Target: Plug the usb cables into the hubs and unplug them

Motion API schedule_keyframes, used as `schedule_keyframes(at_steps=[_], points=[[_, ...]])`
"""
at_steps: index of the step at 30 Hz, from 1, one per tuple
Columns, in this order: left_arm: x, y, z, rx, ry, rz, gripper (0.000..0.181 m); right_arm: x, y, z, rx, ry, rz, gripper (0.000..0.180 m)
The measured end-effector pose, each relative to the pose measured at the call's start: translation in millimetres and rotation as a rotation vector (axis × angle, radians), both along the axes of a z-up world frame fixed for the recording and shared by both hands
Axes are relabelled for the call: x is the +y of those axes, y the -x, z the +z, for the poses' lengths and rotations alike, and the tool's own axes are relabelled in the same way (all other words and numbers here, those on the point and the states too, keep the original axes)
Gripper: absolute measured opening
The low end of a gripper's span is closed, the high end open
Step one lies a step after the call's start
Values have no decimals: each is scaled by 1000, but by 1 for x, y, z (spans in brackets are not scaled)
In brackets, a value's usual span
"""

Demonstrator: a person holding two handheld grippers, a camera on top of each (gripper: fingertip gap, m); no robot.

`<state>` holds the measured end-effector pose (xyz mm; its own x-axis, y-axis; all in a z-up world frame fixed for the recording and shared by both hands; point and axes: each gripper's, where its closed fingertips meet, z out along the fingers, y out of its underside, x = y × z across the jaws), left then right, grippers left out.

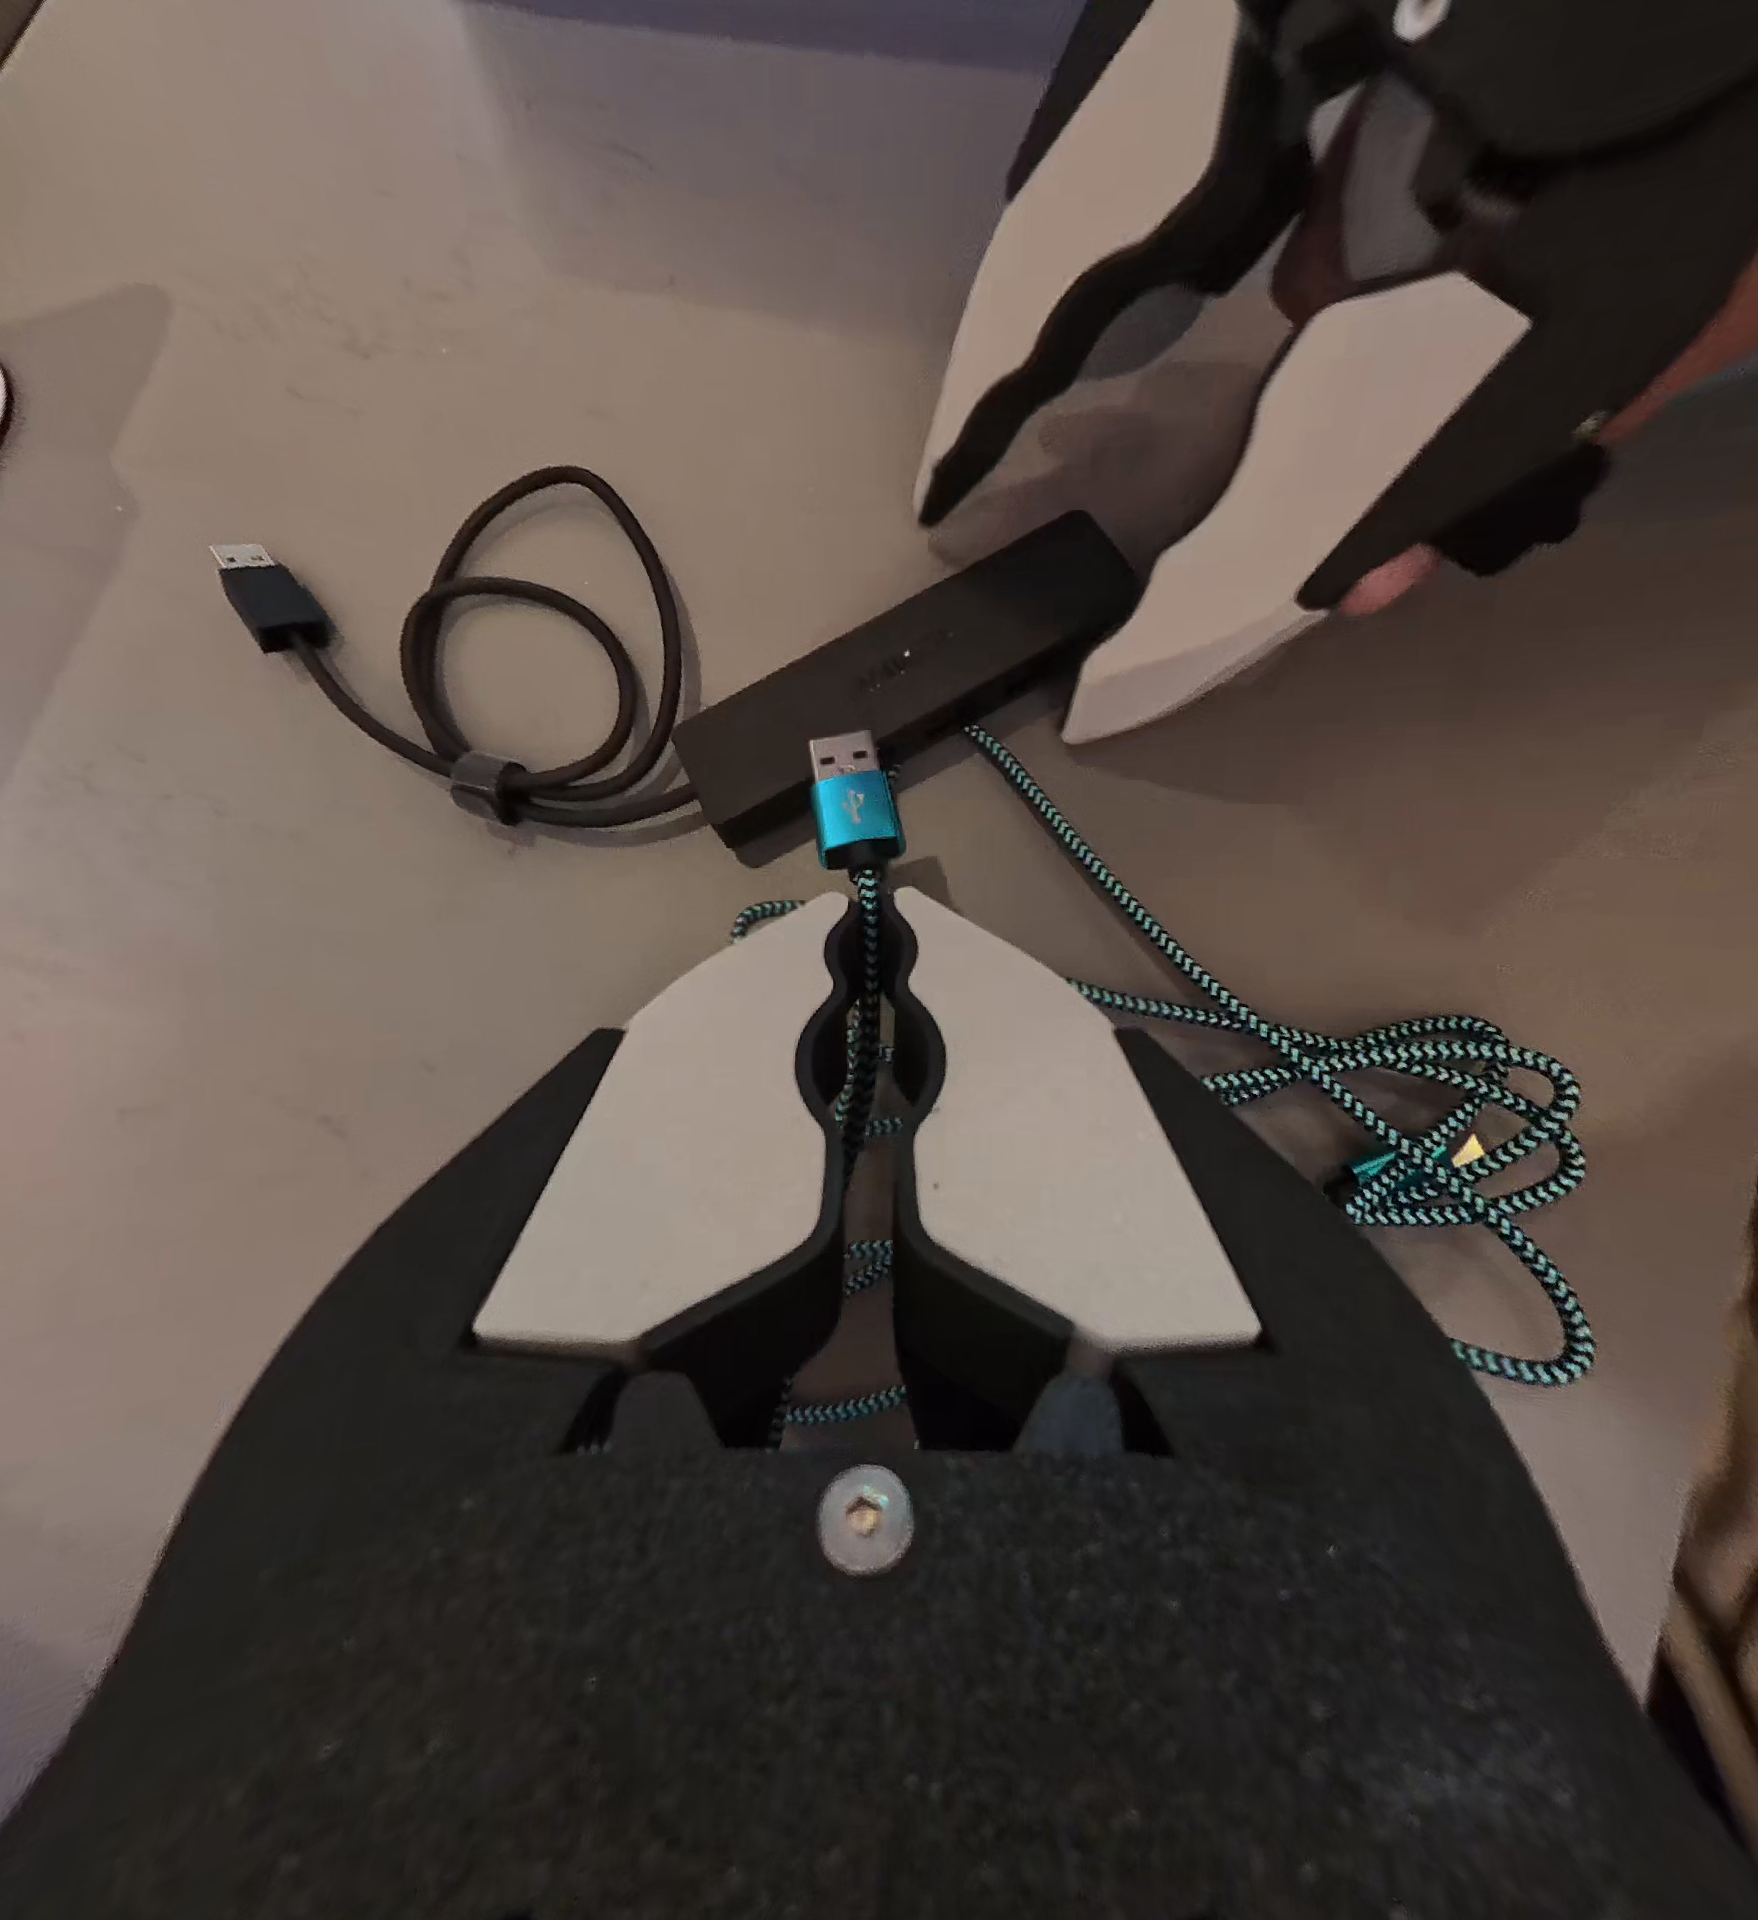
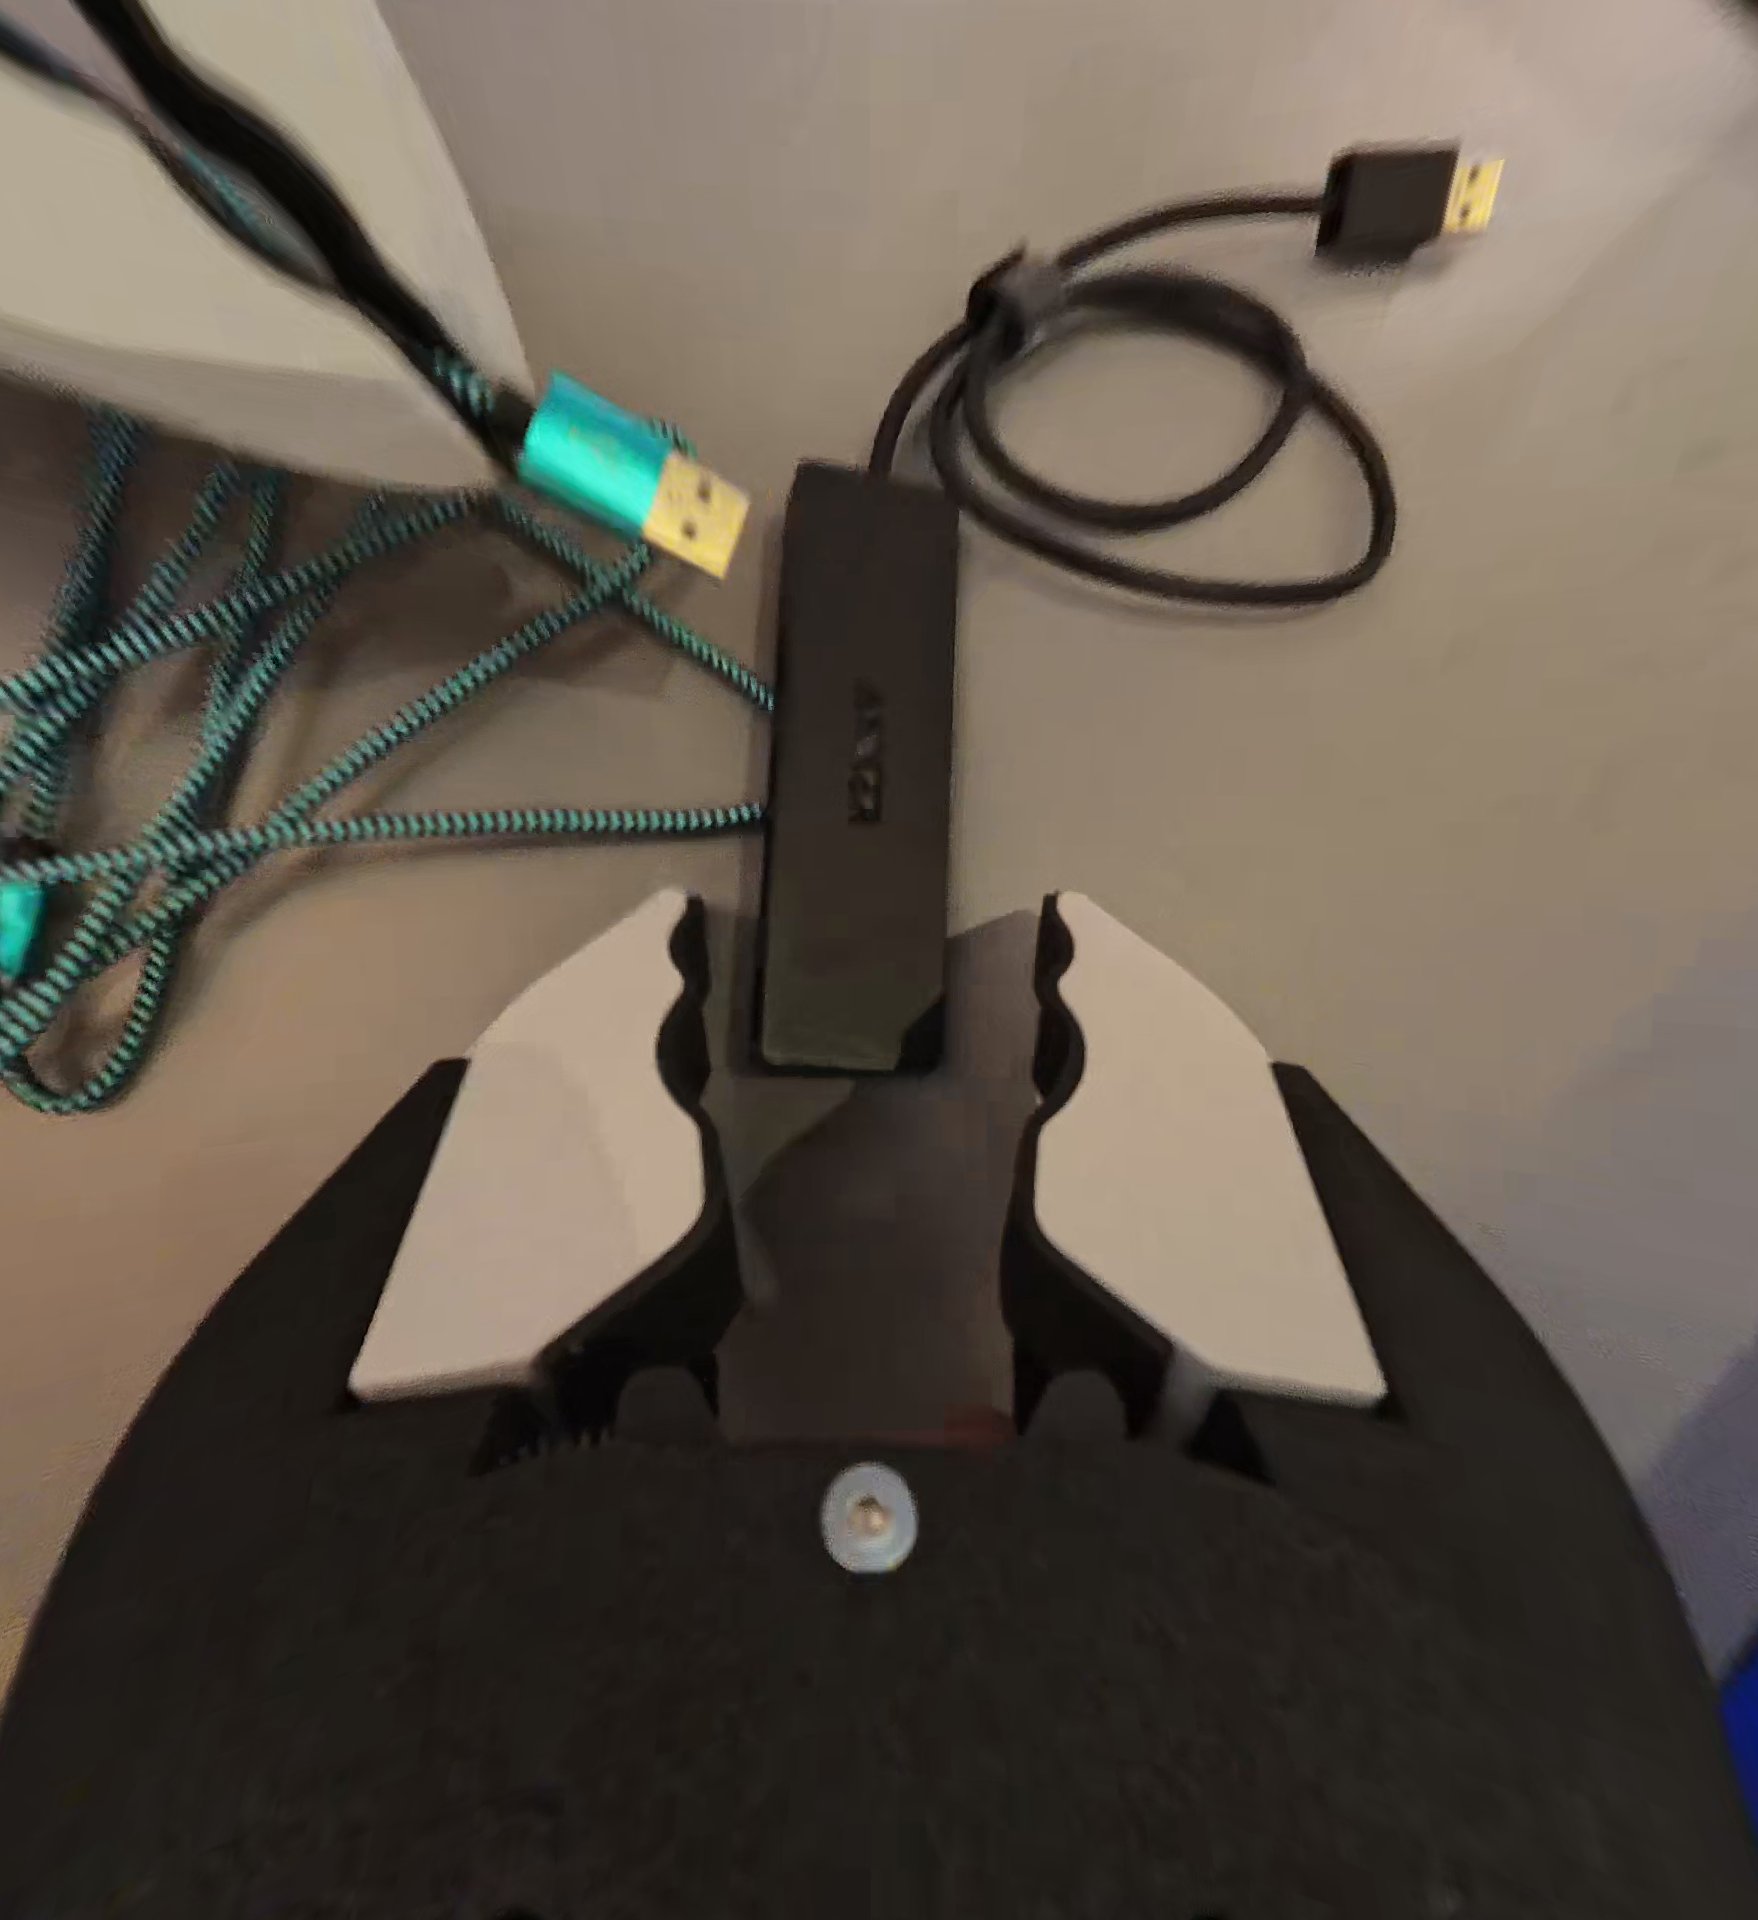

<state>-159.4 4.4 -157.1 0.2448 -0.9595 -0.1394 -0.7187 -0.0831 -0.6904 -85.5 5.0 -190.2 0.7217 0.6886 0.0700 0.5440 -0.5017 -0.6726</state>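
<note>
Left gripper (image 1: 867, 896) clamped on the teal braided cable (image 1: 867, 997) just behind its plug (image 1: 854, 798), metal tip raised and held just short of the black hub (image 1: 906, 665). Further left on the grey table (image 1: 335, 260), the hub's own black lead (image 1: 542, 644) coiled, its connector (image 1: 267, 592) lying free. Right of the plug, two more teal braided cables running into the hub's near side, apparently already seated, slack piled in a tangle (image 1: 1426, 1122). Right gripper (image 2: 864, 914) spread open, one finger on each side of the hub's near end, not pressing so far as can be told.

Probable step: pushing this plug into a free port. Best done by closing the right gripper on the hub first, so it cannot slide. Then level the plug and turn it square to the port face, since it now sits tilted above the slot row. Push straight and slowly; grip lies on soft cable, so buckling behind the plug is likely under a hard shove. Worth regripping on the teal shell itself.
</note>
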Motion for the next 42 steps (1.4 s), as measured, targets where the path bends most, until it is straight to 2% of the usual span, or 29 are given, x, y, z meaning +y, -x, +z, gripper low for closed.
schedule_keyframes(at_steps=[1,2,3,6,9,13,23,29,35,41,42], points=[[-1,1,0,1,1,0,2,0,2,0,22,12,11,52],[-3,2,-1,7,5,-1,2,-4,7,-1,49,37,45,37],[-4,4,-1,15,8,0,2,-5,9,-1,66,47,51,34],[-7,8,-2,43,8,-7,2,-5,9,-1,91,87,13,34],[-7,7,3,52,-1,-12,2,-7,19,7,270,180,-6,34],[-2,9,4,64,12,10,2,-6,26,22,362,155,-19,34],[3,8,2,61,16,50,2,-5,28,21,341,106,-33,34],[5,4,2,43,21,73,2,-4,28,22,264,30,-51,34],[0,1,-1,42,39,56,2,-8,25,22,248,-1,3,34],[4,-7,3,7,22,95,2,-11,29,25,386,84,0,34],[5,-7,2,7,33,100,2,-11,29,24,357,67,3,34]])
